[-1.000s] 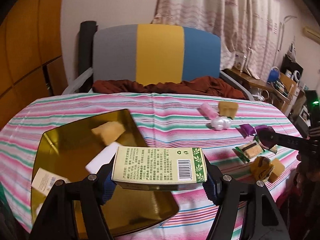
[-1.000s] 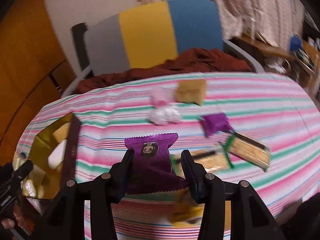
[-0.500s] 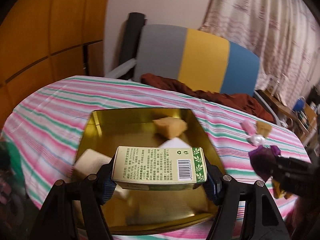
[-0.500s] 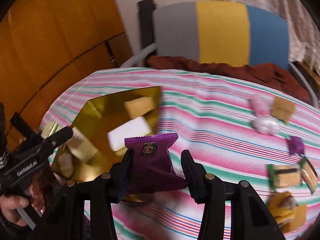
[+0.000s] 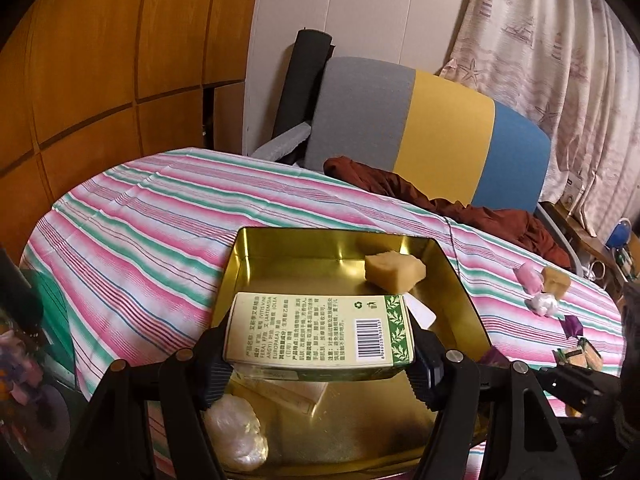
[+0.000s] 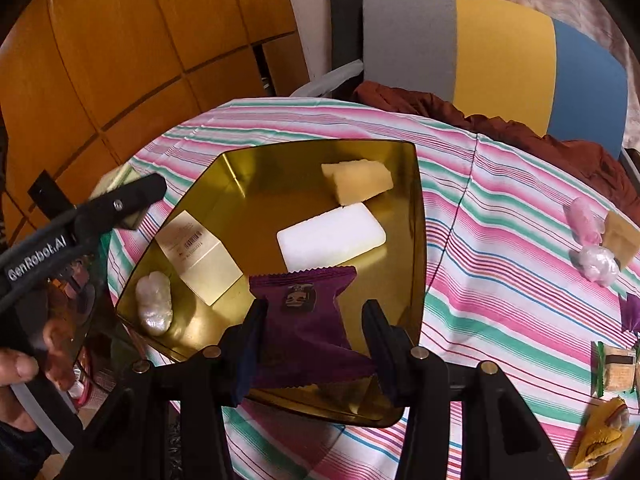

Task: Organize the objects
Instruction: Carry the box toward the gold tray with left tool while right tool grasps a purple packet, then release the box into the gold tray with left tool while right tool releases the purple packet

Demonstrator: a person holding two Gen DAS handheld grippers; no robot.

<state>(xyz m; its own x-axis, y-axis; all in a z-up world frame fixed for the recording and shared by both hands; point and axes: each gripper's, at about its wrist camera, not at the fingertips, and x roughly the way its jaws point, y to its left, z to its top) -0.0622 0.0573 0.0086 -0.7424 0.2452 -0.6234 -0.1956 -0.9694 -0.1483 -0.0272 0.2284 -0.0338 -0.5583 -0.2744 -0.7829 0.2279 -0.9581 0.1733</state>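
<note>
My left gripper [image 5: 320, 346] is shut on a cream and green box [image 5: 316, 332] with a barcode, held flat over the near half of the gold tin tray [image 5: 236, 264]. My right gripper [image 6: 316, 344] is shut on a purple snack packet [image 6: 308, 332] above the tray's [image 6: 416, 220] near edge. Inside the tray lie a yellow block [image 6: 358, 180], a white bar [image 6: 332, 236], a cream box [image 6: 198, 260] and a pearly wrapped lump [image 6: 154, 304]. In the right wrist view the left gripper [image 6: 132, 196] shows at the tray's left side, with a hand below it.
Loose items lie on the striped tablecloth [image 6: 480, 240] to the right: a pink piece [image 6: 582, 216], a tan block [image 6: 620, 236], a pearly lump [image 6: 598, 264], green-wrapped crackers [image 6: 616, 368], a yellow packet [image 6: 604, 436]. A chair [image 6: 500, 52] with brown cloth [image 6: 520, 136] stands behind.
Both grippers have swung left from the loose snacks to above the gold tray, each still holding its item. The tray now fills the middle of both views.
</note>
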